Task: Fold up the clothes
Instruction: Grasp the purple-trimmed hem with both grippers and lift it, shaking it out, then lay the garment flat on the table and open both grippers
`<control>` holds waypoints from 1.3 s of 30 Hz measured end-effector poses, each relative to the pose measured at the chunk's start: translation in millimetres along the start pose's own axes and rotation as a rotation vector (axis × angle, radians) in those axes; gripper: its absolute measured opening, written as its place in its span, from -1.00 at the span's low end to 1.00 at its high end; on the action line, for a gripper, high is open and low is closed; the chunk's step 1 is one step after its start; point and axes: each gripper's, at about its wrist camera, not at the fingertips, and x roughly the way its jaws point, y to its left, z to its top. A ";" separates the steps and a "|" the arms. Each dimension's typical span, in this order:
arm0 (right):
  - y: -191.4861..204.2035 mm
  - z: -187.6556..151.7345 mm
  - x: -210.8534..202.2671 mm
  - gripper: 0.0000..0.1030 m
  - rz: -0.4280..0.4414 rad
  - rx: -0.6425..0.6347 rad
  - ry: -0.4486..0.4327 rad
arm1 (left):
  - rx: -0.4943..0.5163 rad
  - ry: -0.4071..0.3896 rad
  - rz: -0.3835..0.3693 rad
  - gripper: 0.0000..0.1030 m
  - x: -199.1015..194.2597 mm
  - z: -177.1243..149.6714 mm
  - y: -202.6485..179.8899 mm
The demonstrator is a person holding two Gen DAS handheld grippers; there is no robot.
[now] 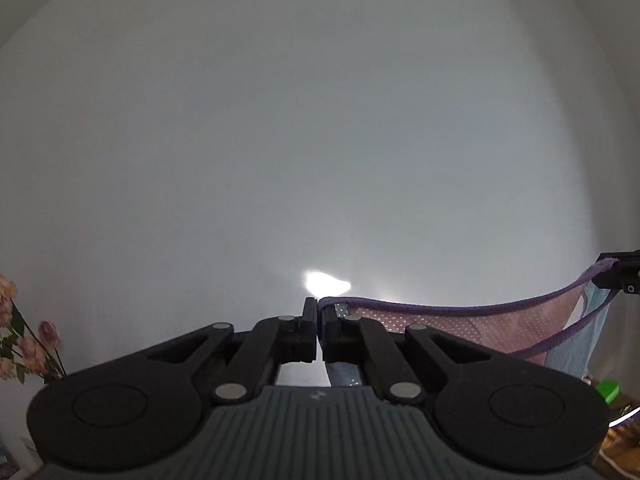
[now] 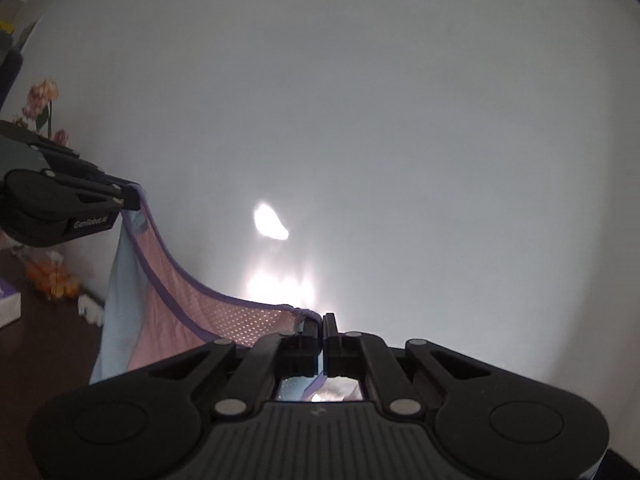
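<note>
Both claws are clamped on the pink mesh garment with purple trim (image 1: 460,326): left claw (image 1: 319,330) lower centre, right claw (image 1: 614,270) at right edge, garment sagging between.

Garment (image 1: 460,326) hangs btwn left gripper (image 1: 318,320) & right gripper (image 2: 322,326).

The left gripper (image 1: 318,312) hides the bottom of its own picture, so most of the pink and blue garment (image 1: 472,328) hangs out of sight behind it. The right gripper (image 1: 618,276) is cut off by the edge — only its tip shows. The green thing (image 1: 608,392) is too small to name. The orange blur (image 2: 52,276) on the dark table (image 2: 48,344) is too fuzzy to tell — the flowers (image 2: 40,98) too.
</note>
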 end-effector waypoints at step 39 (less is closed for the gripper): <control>54.4 -261.3 -55.3 -0.22 0.398 0.189 0.520 | -0.100 0.687 -0.211 0.25 -84.2 -284.3 -91.3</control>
